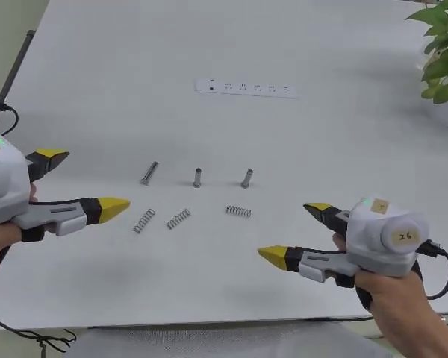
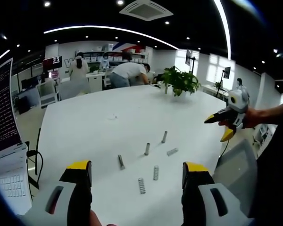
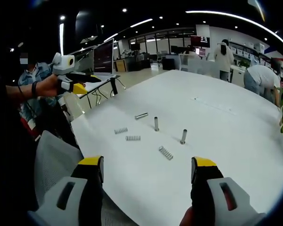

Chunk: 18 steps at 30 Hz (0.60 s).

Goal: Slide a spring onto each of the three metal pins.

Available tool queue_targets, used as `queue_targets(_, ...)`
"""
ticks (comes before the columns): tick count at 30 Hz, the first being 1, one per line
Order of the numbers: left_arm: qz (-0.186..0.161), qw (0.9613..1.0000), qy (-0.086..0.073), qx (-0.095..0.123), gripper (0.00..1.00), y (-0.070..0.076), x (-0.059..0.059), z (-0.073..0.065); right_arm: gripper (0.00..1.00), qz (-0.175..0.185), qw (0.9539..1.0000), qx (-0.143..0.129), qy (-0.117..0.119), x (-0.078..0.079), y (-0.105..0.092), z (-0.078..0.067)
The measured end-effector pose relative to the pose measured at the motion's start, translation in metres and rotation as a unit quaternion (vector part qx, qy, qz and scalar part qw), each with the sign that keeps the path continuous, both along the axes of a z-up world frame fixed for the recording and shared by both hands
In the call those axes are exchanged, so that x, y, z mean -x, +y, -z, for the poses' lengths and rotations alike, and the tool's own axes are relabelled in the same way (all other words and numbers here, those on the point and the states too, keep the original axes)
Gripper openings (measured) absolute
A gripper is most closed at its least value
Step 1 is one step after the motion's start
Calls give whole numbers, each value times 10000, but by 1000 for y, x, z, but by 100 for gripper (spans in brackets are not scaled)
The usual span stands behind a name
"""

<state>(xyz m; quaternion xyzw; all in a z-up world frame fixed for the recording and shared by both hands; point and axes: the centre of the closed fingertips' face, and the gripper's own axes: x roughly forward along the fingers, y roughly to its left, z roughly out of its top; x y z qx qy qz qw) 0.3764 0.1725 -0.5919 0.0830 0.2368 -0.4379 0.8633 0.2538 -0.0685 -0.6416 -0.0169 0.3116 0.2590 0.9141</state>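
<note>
As no spring is threaded yet, step: first pick-up.
Left gripper [image 1: 89, 180], right gripper [image 1: 287, 231]: spread, empty.
Pins [image 1: 198, 177]: row on the person's side of power strip [image 1: 244, 88].
Springs [image 1: 178, 218]: loose, beyond pins from power strip.
Next: pinch one spring, align its bore with a pin.

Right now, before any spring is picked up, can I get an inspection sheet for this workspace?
Surface: white table, plain.
Job's things: three metal pins in a row. The left pin lies on its side; the middle pin and right pin stand. The left spring, middle spring and right spring lie flat in front, none on a pin.
Clutter: power strip farther back.
Grippers: left gripper and right gripper are open, holding nothing, clear of the parts.
Cables: right cable loops from the right gripper; left cable sits at the table's left edge.
Surroundings: potted plant; people in an office.
</note>
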Motion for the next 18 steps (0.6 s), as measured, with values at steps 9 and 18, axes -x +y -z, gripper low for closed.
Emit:
queue_targets(9,90,9999,3,-47,74,-4,-13,5,75,5,10000,-9,4,0,0,0)
queue_targets(18,200,9997,50,-98,73,-12,-31,15,74,44,10000,-14,34,1,-2,1)
